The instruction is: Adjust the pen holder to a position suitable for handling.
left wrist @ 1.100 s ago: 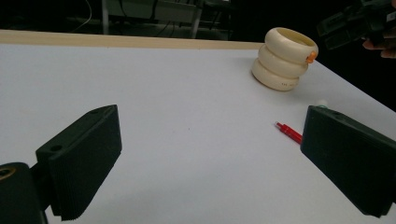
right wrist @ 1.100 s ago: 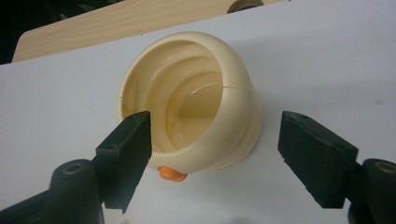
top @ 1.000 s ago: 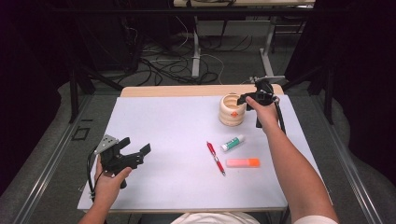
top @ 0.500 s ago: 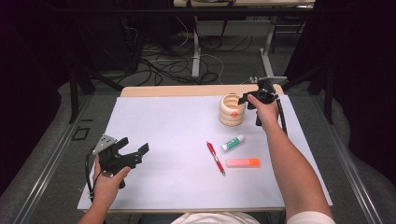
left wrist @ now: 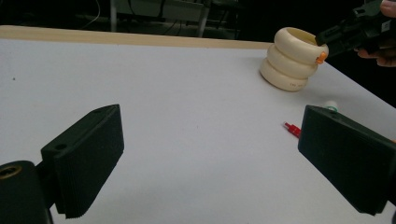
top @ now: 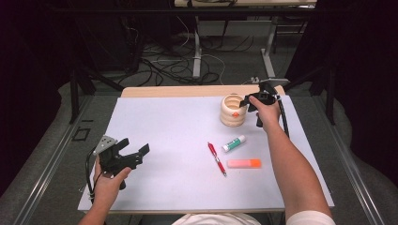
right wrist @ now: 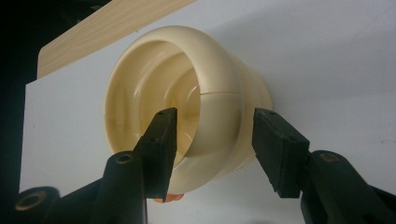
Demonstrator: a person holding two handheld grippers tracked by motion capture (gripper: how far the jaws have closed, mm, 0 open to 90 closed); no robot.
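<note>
A cream ringed holder [top: 233, 111] stands upright at the back right of the white table top [top: 178, 126]; it bears a small orange mark [left wrist: 320, 58]. My right gripper [top: 246, 101] is at its rim: in the right gripper view [right wrist: 212, 144] one jaw is inside the holder [right wrist: 187, 93] and the other outside, with the wall between them. The jaws have just been closing, and I see no firm press on the wall. My left gripper [top: 134, 146] hovers at the front left, wide open and empty [left wrist: 217, 158].
A red pen [top: 217, 158], a white glue stick with a green cap [top: 233, 143] and an orange highlighter [top: 244, 163] lie right of centre, in front of the holder. A wooden strip [top: 187, 90] runs along the far edge. Cables lie on the floor beyond.
The right hand has shifted slightly at the holder's rim. The left hand and the items on the table have stayed where they were.
</note>
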